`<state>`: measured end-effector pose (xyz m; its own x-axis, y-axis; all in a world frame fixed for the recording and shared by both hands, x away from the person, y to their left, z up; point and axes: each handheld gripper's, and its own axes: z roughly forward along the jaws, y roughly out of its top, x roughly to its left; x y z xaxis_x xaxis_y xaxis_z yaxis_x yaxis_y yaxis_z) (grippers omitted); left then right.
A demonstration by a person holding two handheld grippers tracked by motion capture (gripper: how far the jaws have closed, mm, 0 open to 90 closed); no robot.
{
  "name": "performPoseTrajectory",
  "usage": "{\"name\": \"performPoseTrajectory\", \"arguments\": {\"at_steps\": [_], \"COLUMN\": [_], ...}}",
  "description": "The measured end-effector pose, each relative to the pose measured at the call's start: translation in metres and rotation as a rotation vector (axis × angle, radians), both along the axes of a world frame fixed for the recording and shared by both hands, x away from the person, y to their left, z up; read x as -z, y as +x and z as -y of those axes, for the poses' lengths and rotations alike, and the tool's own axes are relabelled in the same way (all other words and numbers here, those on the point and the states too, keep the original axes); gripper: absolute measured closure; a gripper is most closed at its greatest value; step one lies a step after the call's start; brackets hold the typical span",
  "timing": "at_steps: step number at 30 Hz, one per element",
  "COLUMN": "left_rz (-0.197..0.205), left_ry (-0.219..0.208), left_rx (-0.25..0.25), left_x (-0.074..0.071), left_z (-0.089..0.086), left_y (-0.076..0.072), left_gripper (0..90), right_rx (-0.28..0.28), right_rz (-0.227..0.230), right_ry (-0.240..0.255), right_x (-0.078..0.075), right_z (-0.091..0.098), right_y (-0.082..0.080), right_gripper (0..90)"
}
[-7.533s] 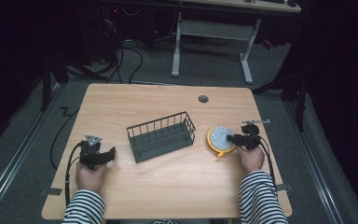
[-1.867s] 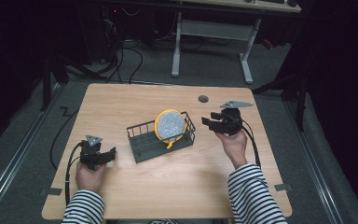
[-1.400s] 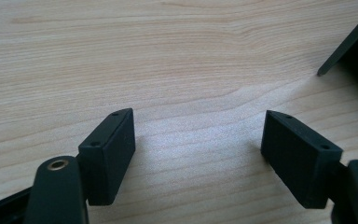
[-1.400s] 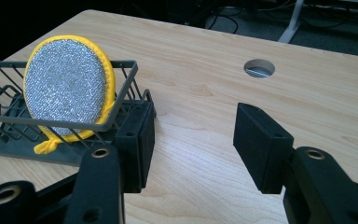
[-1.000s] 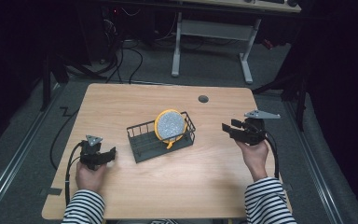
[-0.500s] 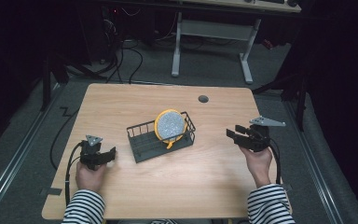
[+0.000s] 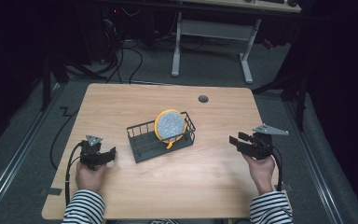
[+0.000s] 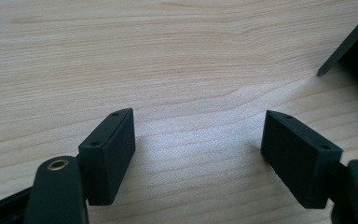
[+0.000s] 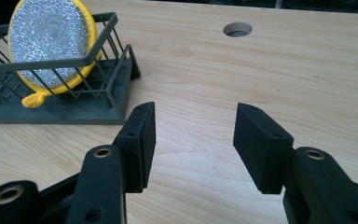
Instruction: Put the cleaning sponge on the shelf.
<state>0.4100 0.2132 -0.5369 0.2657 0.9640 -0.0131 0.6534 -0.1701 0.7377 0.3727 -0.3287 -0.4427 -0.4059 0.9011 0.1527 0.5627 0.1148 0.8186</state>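
Note:
A round silver scrubber with a yellow rim (image 7: 170, 127) (image 9: 51, 44) stands on edge in the right end of a dark wire basket (image 7: 145, 140) (image 9: 103, 95) at the table's middle. My right gripper (image 7: 235, 141) (image 9: 193, 133) is open and empty near the right edge, low over the wood, pointing left toward the basket. At the front left my left gripper (image 7: 111, 152) (image 8: 198, 140) rests open and empty just short of the basket, whose corner (image 8: 349, 46) shows at the upper right of the left gripper view.
A round cable hole (image 7: 203, 99) (image 9: 237, 29) lies in the tabletop behind the basket. A grey desk frame (image 7: 210, 35) and cables (image 7: 126, 51) stand on the floor beyond the far edge. Bare wood (image 7: 177, 186) spreads in front of the basket.
My right gripper, empty, has drawn back from the basket toward the right front of the table and sunk a little. The scrubber stays in the basket. The left gripper has kept still.

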Motion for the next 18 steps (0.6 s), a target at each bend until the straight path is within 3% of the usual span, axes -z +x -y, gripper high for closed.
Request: {"name": "performPoseTrajectory", "arguments": {"at_steps": [18], "left_rz": [0.000], "left_ry": [0.000], "left_rx": [0.000], "left_x": [0.000], "left_z": [0.000], "left_y": [0.000], "left_gripper": [26.5], "right_rx": [0.003], "right_rz": [-0.019], "right_ry": [0.020], "right_x": [0.022], "right_z": [0.003], "right_y": [-0.018], "right_gripper": [49.0]}}
